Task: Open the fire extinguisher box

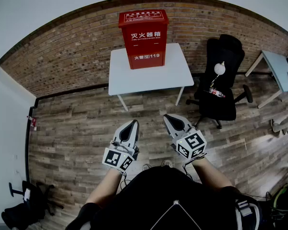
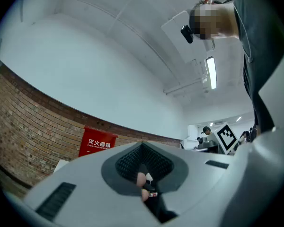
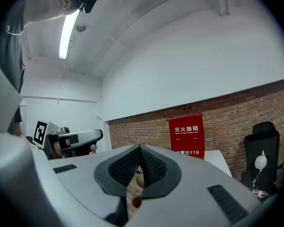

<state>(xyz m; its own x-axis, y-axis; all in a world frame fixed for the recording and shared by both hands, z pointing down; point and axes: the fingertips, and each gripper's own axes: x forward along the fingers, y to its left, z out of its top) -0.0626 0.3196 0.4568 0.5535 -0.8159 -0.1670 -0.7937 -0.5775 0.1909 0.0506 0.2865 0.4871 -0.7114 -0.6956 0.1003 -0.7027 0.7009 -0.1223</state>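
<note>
Head view: red fire extinguisher box [image 1: 144, 32] stands upright on white table [image 1: 149, 78], back near the brick wall [image 1: 67, 51], front closed and facing the person. Black office chair [image 1: 221, 80] sits just right of the table. Left gripper [image 1: 133, 122] and right gripper [image 1: 166, 116] are held low over the wood floor [image 1: 77, 128], side by side, tips toward the table, well apart from it. Both tongs pinched together, nothing in them.

Left gripper view: jaws meet tip to tip, empty. Box [image 2: 97, 143] shows beyond them at left, in front of the brick wall, well apart from the tips. Right gripper's marker cube [image 2: 227, 136] at right.

Right gripper view: jaws closed on each other, empty. Box [image 3: 186, 136] right of centre on the table, not touched. Chair at far right, left gripper [image 3: 75, 138] at left.
</note>
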